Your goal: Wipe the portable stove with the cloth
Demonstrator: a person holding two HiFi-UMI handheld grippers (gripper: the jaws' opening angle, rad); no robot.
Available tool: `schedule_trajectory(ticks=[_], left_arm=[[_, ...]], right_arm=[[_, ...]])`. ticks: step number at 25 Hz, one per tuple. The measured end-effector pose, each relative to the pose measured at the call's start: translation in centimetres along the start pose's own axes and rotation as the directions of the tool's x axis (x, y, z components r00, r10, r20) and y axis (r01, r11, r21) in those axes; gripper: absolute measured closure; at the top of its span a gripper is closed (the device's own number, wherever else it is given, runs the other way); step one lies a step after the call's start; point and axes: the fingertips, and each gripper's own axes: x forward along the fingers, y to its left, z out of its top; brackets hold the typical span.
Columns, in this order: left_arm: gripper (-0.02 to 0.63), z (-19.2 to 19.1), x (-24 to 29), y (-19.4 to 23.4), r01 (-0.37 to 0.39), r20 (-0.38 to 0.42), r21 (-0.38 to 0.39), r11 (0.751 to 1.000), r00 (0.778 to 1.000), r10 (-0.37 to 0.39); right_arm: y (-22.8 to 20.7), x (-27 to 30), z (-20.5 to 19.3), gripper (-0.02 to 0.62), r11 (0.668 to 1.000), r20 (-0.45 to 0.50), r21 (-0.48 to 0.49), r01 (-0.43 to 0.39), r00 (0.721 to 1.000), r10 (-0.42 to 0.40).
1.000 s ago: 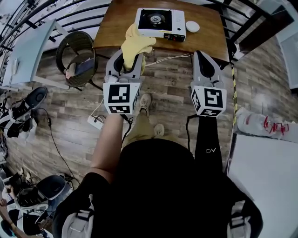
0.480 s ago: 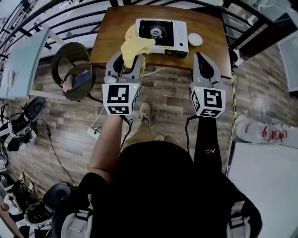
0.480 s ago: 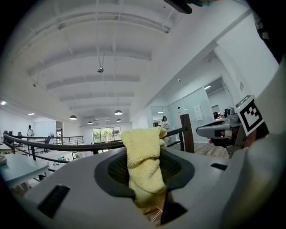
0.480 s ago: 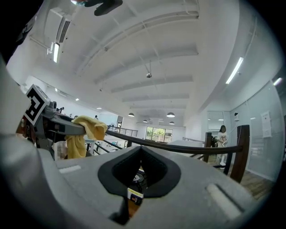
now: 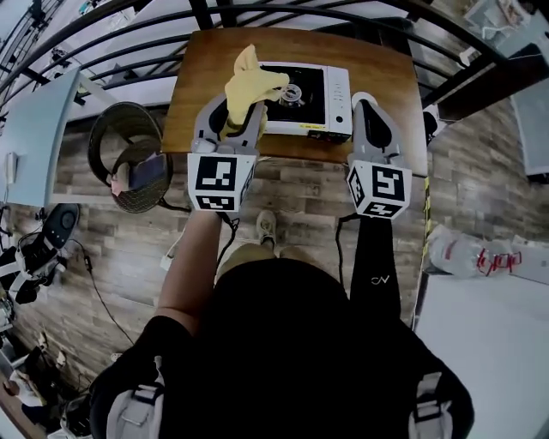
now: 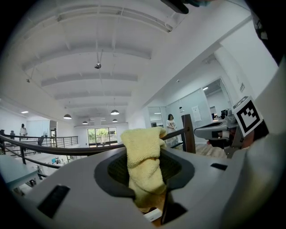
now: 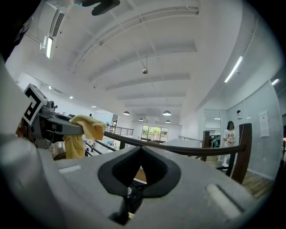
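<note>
The white portable stove (image 5: 307, 87) with a black burner sits on the brown wooden table (image 5: 197, 77). My left gripper (image 5: 238, 113) is shut on the yellow cloth (image 5: 250, 86), which stands up from the jaws and overlaps the stove's left edge in the head view. In the left gripper view the cloth (image 6: 143, 163) fills the gap of my left gripper (image 6: 145, 181). My right gripper (image 5: 367, 110) hovers at the table's near edge, just right of the stove, its jaws closed together with nothing between them. The right gripper (image 7: 140, 154) view shows the cloth (image 7: 85, 129) off to its left.
Black railing bars (image 5: 197, 13) run behind and beside the table. A round dark basket (image 5: 129, 159) stands on the wood floor to the left. A white plastic bag (image 5: 467, 249) and a white tabletop (image 5: 489, 343) lie to the right. Cables trail on the floor.
The person has stepped toward the table; the stove and table have come nearer. Both grippers now reach the table's near edge. The cloth stays in the left gripper.
</note>
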Motion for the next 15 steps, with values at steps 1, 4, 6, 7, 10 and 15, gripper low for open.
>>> schedule_trajectory(ticks=[1,4,6,7,10,15], left_arm=[[0.465,0.0,0.7,0.5,0.003,0.003,-0.007,1.0,1.0,-0.003],[0.465,-0.1,2.4,1.3,0.014,0.011,-0.009,1.0,1.0,-0.014],[0.465,-0.4,3.6,2.0,0.025,0.01,-0.006,1.0,1.0,-0.025],[0.465,-0.5,4.2,2.3,0.03,0.009,-0.007,1.0,1.0,-0.03],[0.465,-0.9,5.9,3.2,0.042,0.005,-0.011,0.999,0.999,-0.042],[0.465,-1.2,8.8,3.4,0.067,0.008,-0.026,0.997,0.998,-0.067]], right_arm=[[-0.1,0.8,0.0,0.596,1.0,-0.001,-0.002,0.001,1.0,-0.001],[-0.4,2.7,-0.1,0.597,1.0,-0.006,-0.006,0.009,1.0,-0.009],[-0.5,3.9,-0.3,0.595,1.0,-0.01,-0.005,0.019,1.0,-0.019],[-0.6,4.5,-0.4,0.595,1.0,-0.013,-0.004,0.022,1.0,-0.023],[-0.8,6.3,-0.8,0.595,1.0,-0.023,-0.004,0.029,0.999,-0.029],[-2.4,7.8,-1.7,0.596,0.999,-0.037,-0.003,0.054,0.998,-0.054]])
